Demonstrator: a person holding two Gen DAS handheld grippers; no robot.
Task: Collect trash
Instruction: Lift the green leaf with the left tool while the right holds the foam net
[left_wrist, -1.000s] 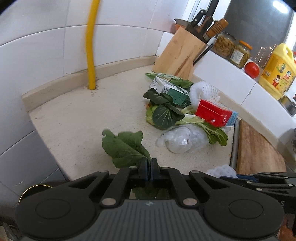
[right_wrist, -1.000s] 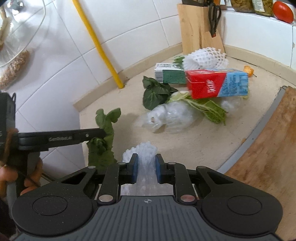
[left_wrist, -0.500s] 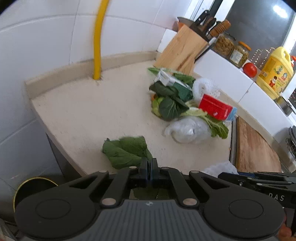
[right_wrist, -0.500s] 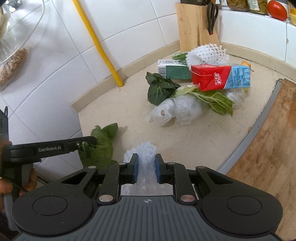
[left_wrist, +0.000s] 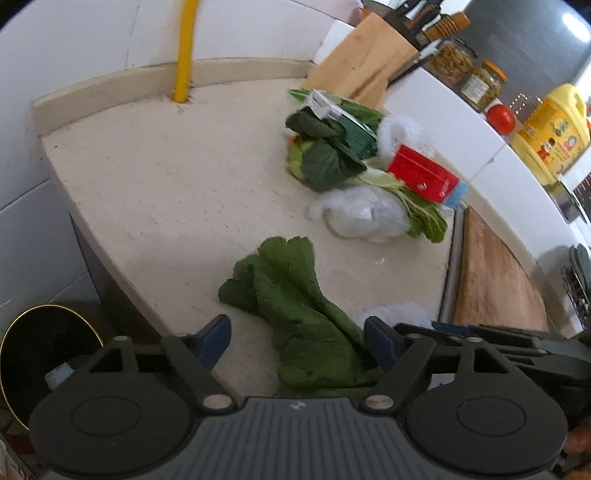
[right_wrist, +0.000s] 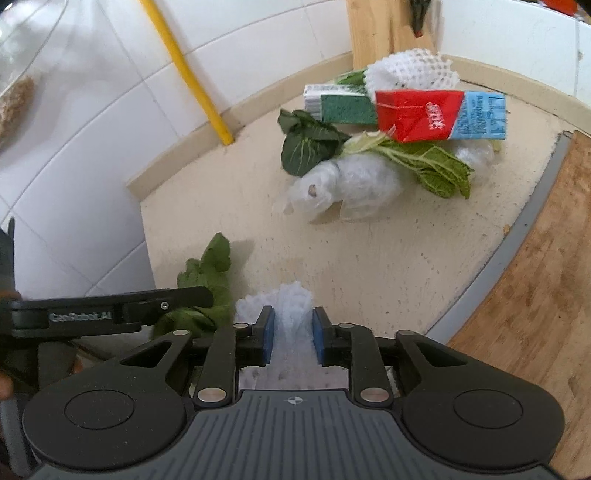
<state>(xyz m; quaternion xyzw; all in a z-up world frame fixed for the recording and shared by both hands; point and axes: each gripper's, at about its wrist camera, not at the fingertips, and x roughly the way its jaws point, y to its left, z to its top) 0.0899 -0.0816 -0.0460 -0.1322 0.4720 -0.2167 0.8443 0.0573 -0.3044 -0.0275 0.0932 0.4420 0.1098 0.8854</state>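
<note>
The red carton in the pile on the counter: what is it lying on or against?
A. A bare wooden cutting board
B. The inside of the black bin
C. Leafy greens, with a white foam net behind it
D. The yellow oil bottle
C: the red carton lies over the pale stalk of the leafy greens, and the white foam net sits just behind it on the counter.
</note>
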